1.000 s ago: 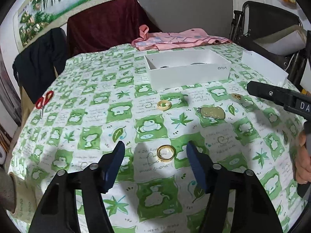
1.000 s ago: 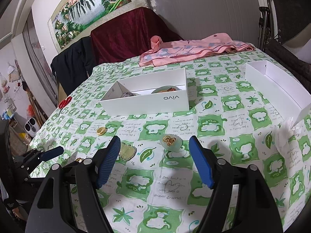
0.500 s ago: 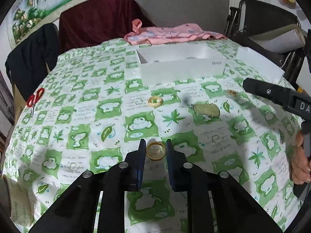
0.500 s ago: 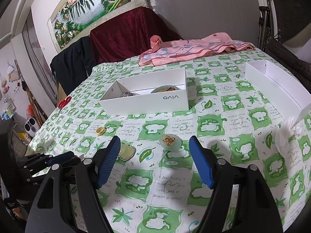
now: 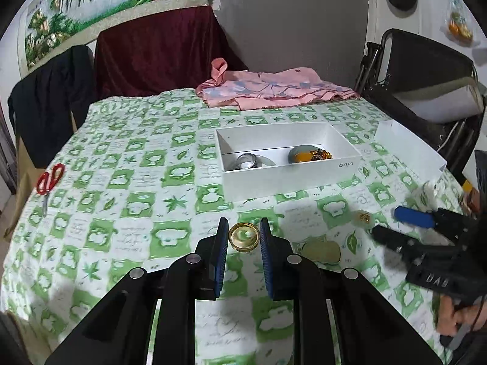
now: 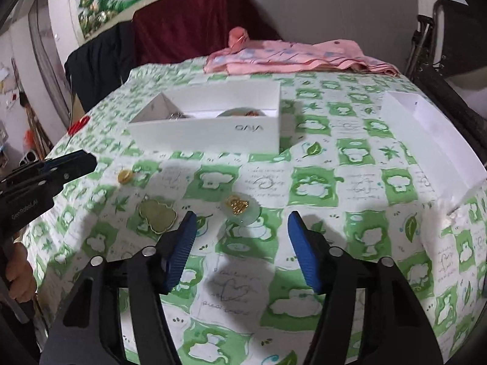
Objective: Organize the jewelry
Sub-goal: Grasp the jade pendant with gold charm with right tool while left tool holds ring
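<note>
My left gripper [image 5: 243, 237] is shut on a gold ring [image 5: 243, 236] and holds it above the green patterned cloth, in front of the white jewelry box [image 5: 289, 179]. The box holds a silver bangle [image 5: 248, 160] and an orange-and-green pendant [image 5: 304, 155]. My right gripper [image 6: 239, 240] is open, low over the cloth, just behind a pale jade pendant with a gold charm [image 6: 242, 206]. A gourd-shaped jade pendant [image 6: 158, 213] lies to its left. Another gold ring [image 6: 125, 176] lies further left. The left gripper also shows at the left edge of the right wrist view [image 6: 61, 164].
A white box lid [image 6: 426, 133] lies at the right. Pink cloth [image 5: 274, 89] is bunched at the table's far side. Red scissors [image 5: 48, 179] lie near the left edge. A black chair [image 5: 426, 70] stands at the right. Dark garments hang behind the table.
My left gripper has closed on the gold ring and lifted it towards the box. My right gripper has moved forward and lower towards the jade pendant with the gold charm.
</note>
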`<state>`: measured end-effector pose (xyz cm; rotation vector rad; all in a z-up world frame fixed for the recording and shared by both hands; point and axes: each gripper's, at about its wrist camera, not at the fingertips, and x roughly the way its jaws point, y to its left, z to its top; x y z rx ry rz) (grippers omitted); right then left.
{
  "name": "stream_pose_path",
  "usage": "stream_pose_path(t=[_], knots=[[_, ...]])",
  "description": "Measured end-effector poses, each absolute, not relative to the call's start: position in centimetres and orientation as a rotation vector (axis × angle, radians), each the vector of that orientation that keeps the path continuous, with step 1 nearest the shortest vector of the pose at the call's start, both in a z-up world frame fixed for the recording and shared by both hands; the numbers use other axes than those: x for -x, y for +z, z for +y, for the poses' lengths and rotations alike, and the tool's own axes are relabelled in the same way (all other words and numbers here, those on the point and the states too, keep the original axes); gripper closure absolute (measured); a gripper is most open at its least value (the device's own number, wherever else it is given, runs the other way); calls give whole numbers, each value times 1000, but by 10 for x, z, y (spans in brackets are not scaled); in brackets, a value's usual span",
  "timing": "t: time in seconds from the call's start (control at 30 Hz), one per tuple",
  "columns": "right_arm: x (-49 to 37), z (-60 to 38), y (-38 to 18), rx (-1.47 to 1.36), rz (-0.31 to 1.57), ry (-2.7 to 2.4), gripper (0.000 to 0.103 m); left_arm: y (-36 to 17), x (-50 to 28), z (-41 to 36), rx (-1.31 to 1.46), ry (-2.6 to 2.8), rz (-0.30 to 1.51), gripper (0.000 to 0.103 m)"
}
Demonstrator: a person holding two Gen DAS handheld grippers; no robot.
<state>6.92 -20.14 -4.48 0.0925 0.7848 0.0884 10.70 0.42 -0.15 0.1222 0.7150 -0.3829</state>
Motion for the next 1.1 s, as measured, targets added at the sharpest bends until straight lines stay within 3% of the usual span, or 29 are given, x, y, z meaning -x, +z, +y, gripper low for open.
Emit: stream_pose_path(t=[0.37,0.47,1.1], knots=[[-97,-185,-53,25,857,126,54,-8,-105,9,-118,-394,725,82],[-99,-186,-53,44,854,111,73,-9,-105,9,-116,-398,730,82],[-76,-204,-20,-119,698,181,73,-3,-112,11,-100,-362,724,82]])
